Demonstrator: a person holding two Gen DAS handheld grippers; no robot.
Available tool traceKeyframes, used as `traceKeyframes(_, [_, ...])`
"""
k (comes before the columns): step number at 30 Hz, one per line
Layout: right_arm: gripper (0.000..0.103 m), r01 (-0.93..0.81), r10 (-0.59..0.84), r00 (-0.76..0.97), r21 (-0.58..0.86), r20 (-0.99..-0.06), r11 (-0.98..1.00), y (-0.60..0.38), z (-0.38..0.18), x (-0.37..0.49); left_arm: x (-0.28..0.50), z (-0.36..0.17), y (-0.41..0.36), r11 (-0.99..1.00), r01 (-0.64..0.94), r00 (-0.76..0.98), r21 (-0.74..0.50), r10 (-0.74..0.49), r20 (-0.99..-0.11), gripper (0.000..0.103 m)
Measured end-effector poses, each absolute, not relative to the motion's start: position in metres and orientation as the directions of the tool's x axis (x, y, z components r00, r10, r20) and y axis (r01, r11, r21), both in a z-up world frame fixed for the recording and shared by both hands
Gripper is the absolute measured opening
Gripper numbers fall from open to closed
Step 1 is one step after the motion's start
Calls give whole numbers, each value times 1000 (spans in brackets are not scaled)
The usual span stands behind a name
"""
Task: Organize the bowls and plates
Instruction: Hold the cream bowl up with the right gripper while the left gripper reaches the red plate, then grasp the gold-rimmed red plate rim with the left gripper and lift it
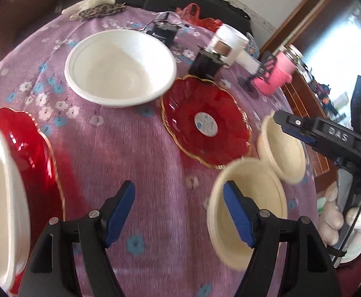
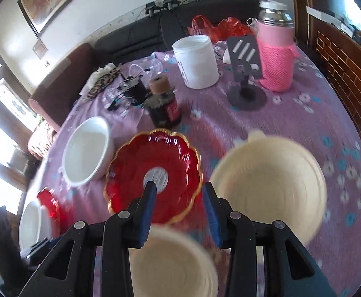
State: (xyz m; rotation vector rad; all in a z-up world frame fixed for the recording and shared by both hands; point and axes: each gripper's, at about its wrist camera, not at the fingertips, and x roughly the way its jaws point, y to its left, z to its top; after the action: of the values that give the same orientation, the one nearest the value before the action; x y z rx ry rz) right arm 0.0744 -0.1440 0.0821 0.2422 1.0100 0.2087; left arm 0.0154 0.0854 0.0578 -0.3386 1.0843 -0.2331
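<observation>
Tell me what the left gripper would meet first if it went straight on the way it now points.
Most likely bare tablecloth. The left gripper is open with nothing between its fingers, aimed down at the cloth between the red plate holding a white bowl and the near cream bowl. Depth is unclear; that bowl sits close behind one finger.

- Two red plates (image 1: 206,123) (image 1: 35,153), gold-rimmed
- Two white bowls (image 1: 120,66) (image 1: 0,190)
- Two cream bowls (image 1: 248,212) (image 1: 283,148)
- One pink flask (image 2: 275,57)
- One white jar (image 2: 196,60)
- One dark bottle (image 2: 163,104)

Scalloped plate (image 2: 153,173) mid-table (image 2: 291,128), large bowl (image 2: 87,151) to its left, two small bowls (image 2: 272,180) right and nearer, jar (image 2: 196,61) and flask (image 2: 275,49) behind, another bowl (image 1: 0,198) apparently on a second plate (image 1: 35,153) far left.
</observation>
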Motion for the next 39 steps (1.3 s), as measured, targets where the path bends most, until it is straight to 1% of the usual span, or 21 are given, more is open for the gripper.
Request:
traceKeyframes(2, [41,-51,275,491,288,-827,956,-141,72,95,25,51,87,921,-4,450,-390,-346,-823,73])
traceKeyframes(3, [41,-41,266,480,281,-836,959,-141,66,104,29,48,86,919,-11,449,-393,-347,-824,71])
traceKeyframes(5, [41,-35,255,458,270,-852,962,-139,54,118,36,41,85,916,-20,435,-401,-353,-828,64])
traceKeyframes(6, [41,-31,246,444,260,-861,965,-138,49,124,41,36,83,913,-22,421,-408,-361,-832,57])
traceKeyframes(7, [41,-25,237,433,251,-870,968,-137,43,129,45,32,82,910,-22,412,-415,-370,-833,48])
traceKeyframes(9, [41,-24,230,419,242,-878,970,-134,35,135,53,23,78,902,-24,393,-430,-388,-834,42])
traceKeyframes(16, [42,-69,200,364,188,-910,980,-116,18,154,63,17,80,873,-40,405,-486,-430,-807,42])
traceKeyframes(19, [42,-81,236,347,222,-908,972,-117,13,153,63,15,83,865,-35,415,-501,-444,-794,42])
traceKeyframes(21, [28,-81,280,335,268,-900,960,-119,11,151,64,14,84,858,-35,424,-512,-451,-786,42])
traceKeyframes(22, [15,-81,311,322,301,-894,950,-121,10,149,64,14,84,858,-35,426,-513,-452,-784,42])
traceKeyframes(23, [12,-86,354,318,345,-880,935,-123,10,147,65,14,84,856,-35,427,-515,-453,-782,42])
traceKeyframes(27, [10,-100,378,354,367,-856,925,-125,18,135,66,14,84,854,-37,438,-519,-454,-776,43])
traceKeyframes(29, [7,-93,408,372,404,-834,910,-130,24,131,64,15,84,859,-40,445,-510,-441,-779,38])
traceKeyframes(30, [6,-93,418,384,416,-823,905,-132,28,129,64,15,83,861,-40,447,-507,-438,-780,33])
traceKeyframes(31, [6,-87,416,398,418,-818,904,-133,33,126,64,14,83,861,-38,445,-507,-439,-780,29])
traceKeyframes(33, [6,-94,428,418,430,-802,898,-134,41,121,62,15,84,858,-35,443,-513,-447,-777,27])
traceKeyframes(39, [6,-101,453,474,464,-755,880,-141,65,102,48,39,83,860,0,494,-511,-444,-747,27])
